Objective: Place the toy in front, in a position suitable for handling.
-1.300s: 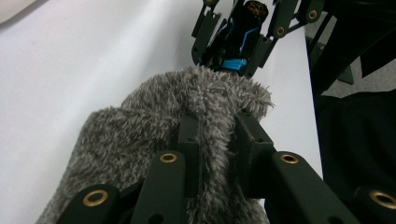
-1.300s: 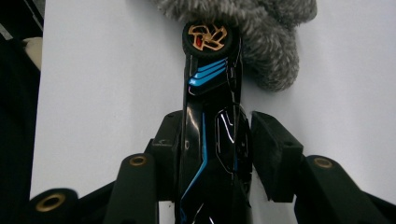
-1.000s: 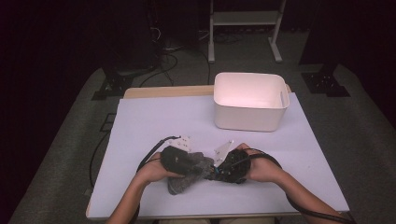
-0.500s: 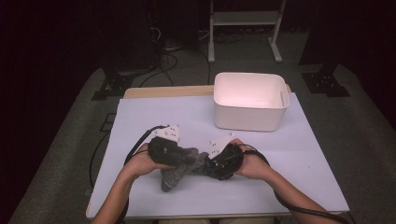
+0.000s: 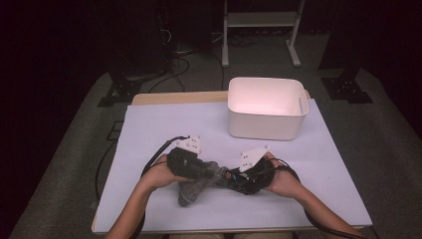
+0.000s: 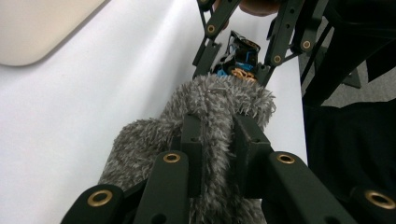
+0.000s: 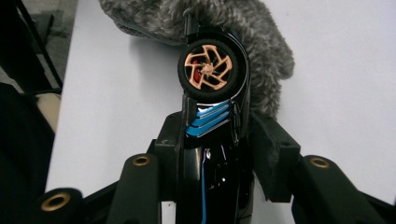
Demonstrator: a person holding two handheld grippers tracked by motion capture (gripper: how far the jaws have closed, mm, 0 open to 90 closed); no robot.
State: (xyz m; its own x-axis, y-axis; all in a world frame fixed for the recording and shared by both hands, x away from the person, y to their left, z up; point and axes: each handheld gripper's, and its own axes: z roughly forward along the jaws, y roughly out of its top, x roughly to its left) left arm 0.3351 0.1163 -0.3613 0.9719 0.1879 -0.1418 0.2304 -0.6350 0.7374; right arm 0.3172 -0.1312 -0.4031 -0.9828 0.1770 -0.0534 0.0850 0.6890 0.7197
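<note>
Your left gripper (image 6: 212, 154) pinches the shaggy grey sock (image 6: 205, 112), which hangs low over the tabletop (image 5: 164, 124). Your right gripper (image 7: 219, 154) clamps the glossy black toy car (image 7: 212, 93), blue-striped with a copper wheel, nose against the sock.

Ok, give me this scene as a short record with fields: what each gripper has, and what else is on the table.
left gripper: shut on the fuzzy grey cloth
right gripper: shut on the toy car
contact: cloth lies against the car's wheel end
bin: white, far right of the table, nothing visible inside
table cover: plain white sheet
</note>
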